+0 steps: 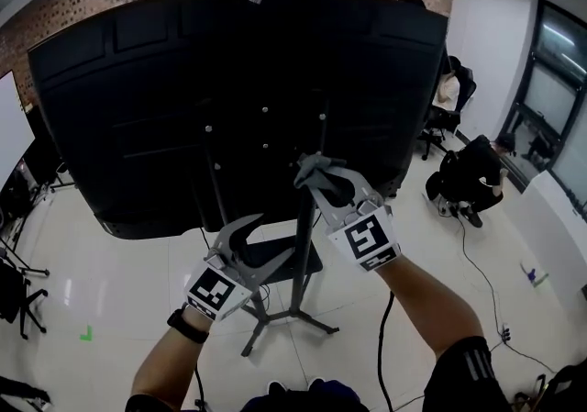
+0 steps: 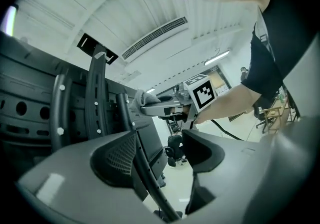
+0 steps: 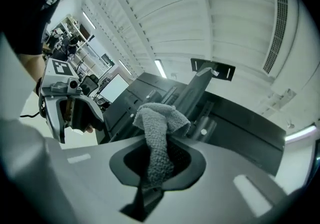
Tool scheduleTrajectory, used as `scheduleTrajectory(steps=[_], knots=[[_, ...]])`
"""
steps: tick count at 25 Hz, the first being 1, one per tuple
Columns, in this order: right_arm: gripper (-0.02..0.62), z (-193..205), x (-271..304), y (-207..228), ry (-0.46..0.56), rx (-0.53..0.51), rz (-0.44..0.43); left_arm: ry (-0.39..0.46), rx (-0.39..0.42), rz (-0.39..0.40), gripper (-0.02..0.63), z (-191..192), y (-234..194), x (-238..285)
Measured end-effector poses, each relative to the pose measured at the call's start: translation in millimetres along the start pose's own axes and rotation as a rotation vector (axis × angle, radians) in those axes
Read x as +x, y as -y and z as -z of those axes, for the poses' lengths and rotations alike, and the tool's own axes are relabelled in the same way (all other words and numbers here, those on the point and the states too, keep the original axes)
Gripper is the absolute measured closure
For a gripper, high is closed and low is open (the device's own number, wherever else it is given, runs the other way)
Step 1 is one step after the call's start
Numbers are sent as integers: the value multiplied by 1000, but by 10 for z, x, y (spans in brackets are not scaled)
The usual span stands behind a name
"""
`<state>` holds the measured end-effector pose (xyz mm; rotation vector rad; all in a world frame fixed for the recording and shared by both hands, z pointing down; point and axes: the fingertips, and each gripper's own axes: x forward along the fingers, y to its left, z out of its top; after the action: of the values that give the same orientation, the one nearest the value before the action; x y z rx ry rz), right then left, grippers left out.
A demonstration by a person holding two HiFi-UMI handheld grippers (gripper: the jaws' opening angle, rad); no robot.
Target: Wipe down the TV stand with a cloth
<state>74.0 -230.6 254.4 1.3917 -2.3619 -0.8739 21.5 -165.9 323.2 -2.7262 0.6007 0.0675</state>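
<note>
The TV stand's central pole (image 1: 303,245) rises from splayed feet (image 1: 292,314) behind the TV's black back (image 1: 238,98). My right gripper (image 1: 316,179) is shut on a grey cloth (image 1: 310,165) and holds it against the upper pole, just under the TV. In the right gripper view the cloth (image 3: 160,138) bunches out between the jaws of the right gripper (image 3: 157,163), in front of the mounting column (image 3: 197,88). My left gripper (image 1: 255,238) hangs lower left, open. In the left gripper view a thin black strut (image 2: 132,133) passes between the jaws of the left gripper (image 2: 160,158).
A person sits at the right on an office chair (image 1: 472,176), with another seat behind. A black cable (image 1: 481,272) trails over the pale floor. A chair base (image 1: 18,295) and a green tape mark (image 1: 85,334) lie at the left.
</note>
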Motion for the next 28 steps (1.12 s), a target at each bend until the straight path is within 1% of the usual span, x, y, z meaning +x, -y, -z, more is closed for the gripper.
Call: scheduleTrajectory(steps=[4,8,11,14,18,22,25,28], knots=[[557,-147,43,379,-14,-32,18,15,-29,15,295,-215,-46,120],[557,-219,179,812,-10,-24,32,30,-7,6,295,-390,-143,284],[557,-247,303,1102,-20,-14,18,39,2,-5,295,-469,-201,439],[557,-251,423,1272,-30,-20,-13,49,-2,-20,295,-539,-254,589],[557,-202,525,1342,-15,-35,-58,49,-5,-49,296,-554,-331,749],[557,-139,535,1294,24,-56,-87,27,-20,-84,298,-423,-393,832],[557,66,505,1196,0,-86,-114,12,-34,-101,299,-298,-386,886],[557,309,490,1097,-32,-76,-135,-7,-45,-110,301,-155,-395,936]])
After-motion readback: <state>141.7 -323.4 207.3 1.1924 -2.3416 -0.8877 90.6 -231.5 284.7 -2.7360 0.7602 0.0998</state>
